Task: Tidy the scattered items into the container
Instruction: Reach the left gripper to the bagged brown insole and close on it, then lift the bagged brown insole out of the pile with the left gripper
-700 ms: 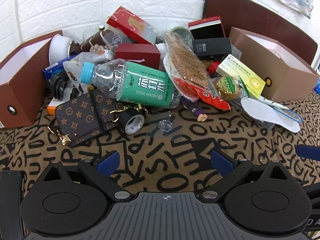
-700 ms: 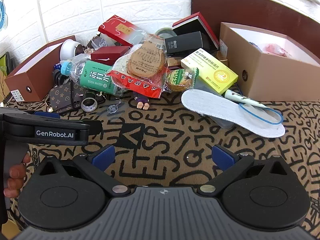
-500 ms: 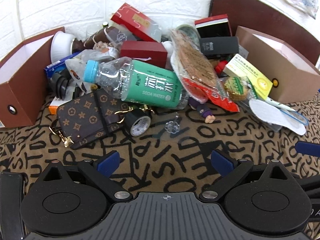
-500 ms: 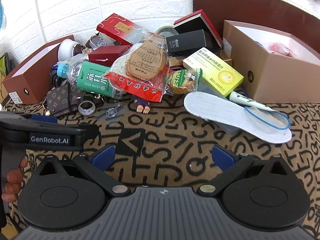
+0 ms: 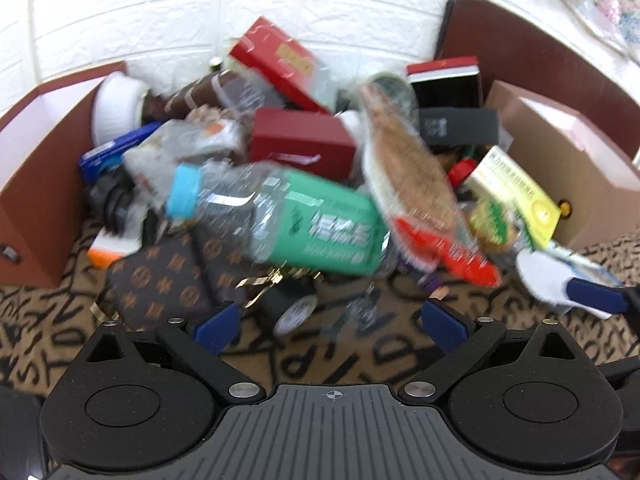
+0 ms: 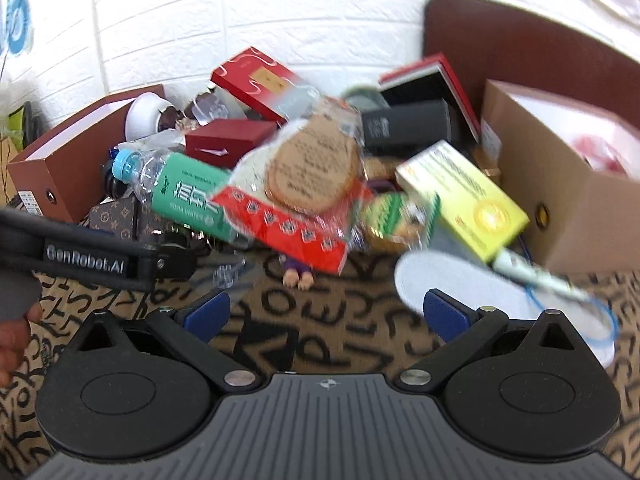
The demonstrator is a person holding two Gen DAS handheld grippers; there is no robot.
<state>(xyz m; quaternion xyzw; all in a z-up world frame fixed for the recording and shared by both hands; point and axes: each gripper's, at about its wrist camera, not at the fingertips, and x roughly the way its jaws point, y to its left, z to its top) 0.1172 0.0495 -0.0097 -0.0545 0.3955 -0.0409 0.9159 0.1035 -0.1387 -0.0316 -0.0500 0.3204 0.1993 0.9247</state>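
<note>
1. against the wall at the back edge of the patterned mat (image 5: 360, 356), the items lie heaped: bottle (image 5: 304, 220), purse (image 5: 160, 280), snack bag (image 6: 304, 184), yellow box (image 6: 468, 196), insole (image 6: 448, 284).
2. both the left gripper (image 5: 332, 322) and the right gripper (image 6: 326, 312) are spread wide and empty.
3. tidying looks barely begun; the right carton (image 6: 560, 200) holds something pink, perhaps one item.
4. motion blur smears everything; the left carton (image 5: 36, 184) hides its inside.

soda water bottle (image 5: 320, 228): green label, light-blue cap | pouch (image 5: 160, 280): brown monogram | medicine box (image 6: 464, 200): yellow | tablecloth (image 6: 340, 320): tan, black letters | insole (image 6: 460, 292): white | wall (image 5: 160, 12): white brick
</note>
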